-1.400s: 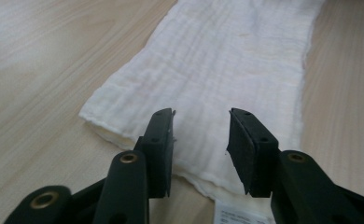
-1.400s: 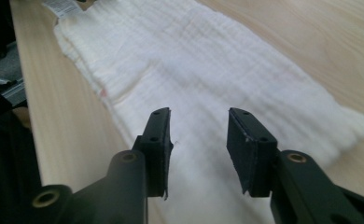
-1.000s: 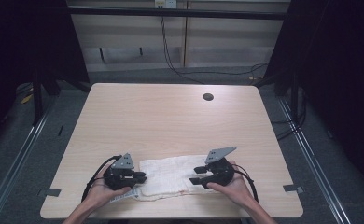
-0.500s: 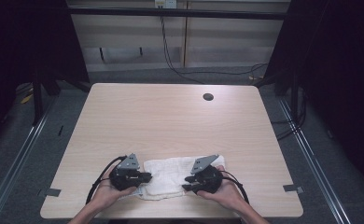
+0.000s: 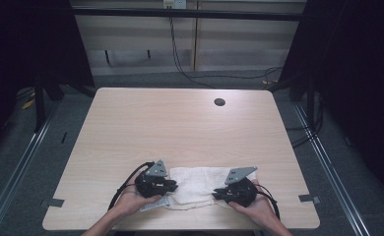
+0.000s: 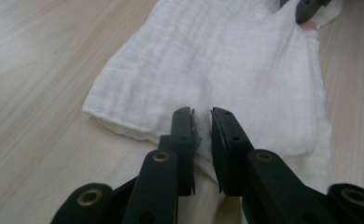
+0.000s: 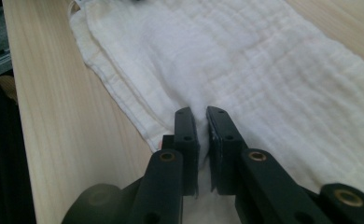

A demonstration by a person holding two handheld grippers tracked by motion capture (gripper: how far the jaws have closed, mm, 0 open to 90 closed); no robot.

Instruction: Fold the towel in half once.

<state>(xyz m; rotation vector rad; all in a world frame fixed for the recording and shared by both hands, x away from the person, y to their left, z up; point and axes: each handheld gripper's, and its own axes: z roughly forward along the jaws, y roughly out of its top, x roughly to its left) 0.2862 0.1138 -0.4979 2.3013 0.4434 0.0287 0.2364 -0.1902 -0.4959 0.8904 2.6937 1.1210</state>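
Near the table's [image 5: 131, 128] front edge, each hand-held gripper, left [image 6: 201, 122] and right [image 7: 200, 122], pinches the unmarked white cloth [image 5: 197, 184].

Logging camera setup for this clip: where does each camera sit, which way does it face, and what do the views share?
High view: fixed above the person's side, looking forward and down on the table; both forearms, left gripper and right gripper show.
Left gripper view: rides the left gripper, looking along its jaws across the white cloth.
Right gripper view: rides the right gripper, looking along its jaws over the cloth toward the table's edge.
Shared: the cloth, pinched by both grippers.
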